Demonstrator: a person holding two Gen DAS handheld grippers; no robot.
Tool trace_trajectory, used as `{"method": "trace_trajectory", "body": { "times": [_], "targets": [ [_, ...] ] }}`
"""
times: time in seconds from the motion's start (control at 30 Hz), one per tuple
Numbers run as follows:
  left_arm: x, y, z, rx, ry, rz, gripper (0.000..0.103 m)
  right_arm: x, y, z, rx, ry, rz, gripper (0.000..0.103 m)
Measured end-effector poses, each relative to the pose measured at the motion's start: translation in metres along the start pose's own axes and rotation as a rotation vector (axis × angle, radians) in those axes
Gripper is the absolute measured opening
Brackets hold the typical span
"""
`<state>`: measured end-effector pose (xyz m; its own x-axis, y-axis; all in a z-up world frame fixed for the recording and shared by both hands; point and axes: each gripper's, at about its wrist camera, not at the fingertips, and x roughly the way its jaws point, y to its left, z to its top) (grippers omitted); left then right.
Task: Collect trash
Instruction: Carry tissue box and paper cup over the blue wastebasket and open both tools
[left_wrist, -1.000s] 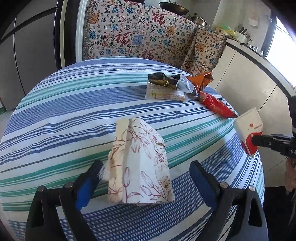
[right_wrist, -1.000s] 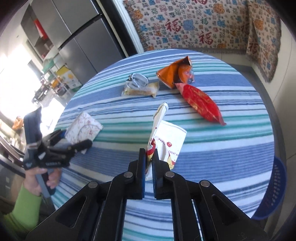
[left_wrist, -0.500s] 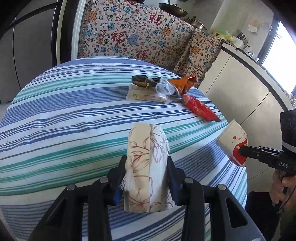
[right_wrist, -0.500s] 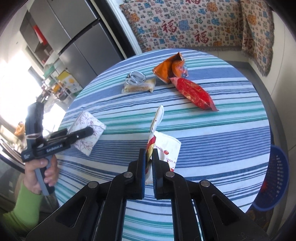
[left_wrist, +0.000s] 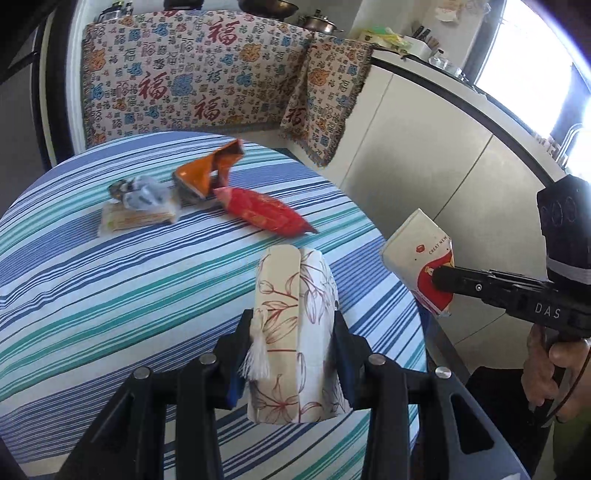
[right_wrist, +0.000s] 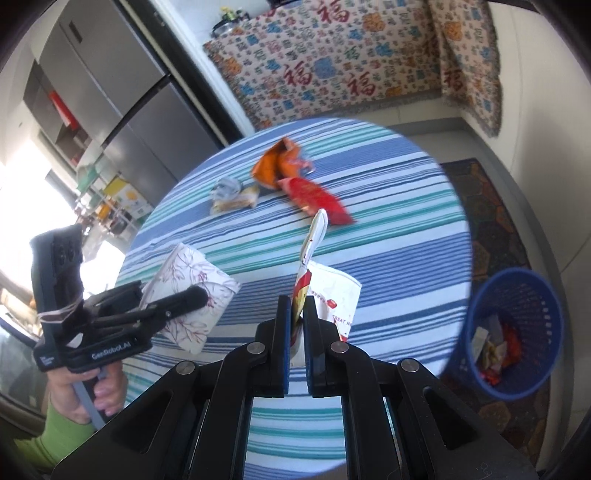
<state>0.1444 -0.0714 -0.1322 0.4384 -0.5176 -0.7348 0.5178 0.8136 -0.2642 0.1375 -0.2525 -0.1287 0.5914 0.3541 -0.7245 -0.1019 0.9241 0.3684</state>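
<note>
— From my left wrist camera, what have you got?

— My left gripper (left_wrist: 293, 354) is clamped on the floral tissue pack (left_wrist: 295, 332); its blue pads press both long sides, and the pack stands upright between them, its far end poking out past the fingertips. I judge it is lifted clear of the striped table (left_wrist: 110, 288). Off to the right, my right gripper (left_wrist: 441, 277) pinches the white-and-red paper bag (left_wrist: 421, 258) out past the table's edge. The red wrapper (left_wrist: 266, 216), the orange wrapper (left_wrist: 207, 171) and the crumpled silver wrapper (left_wrist: 144, 192) atop a flat beige packet (left_wrist: 136, 221) lie on the far half of the cloth.

— So which step is this?

— Carrying, I'd say: both hands loaded, nothing dropped yet.

— And the right wrist view?

— My right gripper (right_wrist: 295, 332) is closed tight on the bag's (right_wrist: 332, 295) folded lower edge, the bag standing up from the pads. The blue basket (right_wrist: 513, 332) sits on the floor to the right, below the table's rim, with scraps already in it. My left gripper (right_wrist: 192, 295) holds the pack (right_wrist: 192, 284) at the left.

— Next move?

— Probably swing right until the bag hangs over the basket's mouth, then let go; the pack should follow.
</note>
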Motion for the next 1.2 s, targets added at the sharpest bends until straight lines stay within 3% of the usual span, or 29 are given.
{"method": "trace_trajectory", "body": {
  "times": [0.37, 0.47, 0.83, 1.2],
  "targets": [
    [0.077, -0.146, 0.040, 0.156, 0.047, -0.132, 0.040, -0.074, -0.131, -0.005, 0.157, -0.066, -0.223, 0.005],
    [0.109, -0.177, 0.046, 0.166, 0.059, -0.125, 0.040, -0.079, -0.167, -0.007, 0.209, -0.058, -0.264, 0.005],
    [0.213, -0.222, 0.047, 0.178, 0.162, -0.123, 0.040, -0.072, -0.264, -0.020, 0.363, -0.017, -0.296, 0.005],
    [0.275, -0.234, 0.041, 0.225, 0.235, -0.120, 0.041, -0.051, -0.299, -0.031, 0.416, 0.019, -0.284, 0.006]
  ]
}}
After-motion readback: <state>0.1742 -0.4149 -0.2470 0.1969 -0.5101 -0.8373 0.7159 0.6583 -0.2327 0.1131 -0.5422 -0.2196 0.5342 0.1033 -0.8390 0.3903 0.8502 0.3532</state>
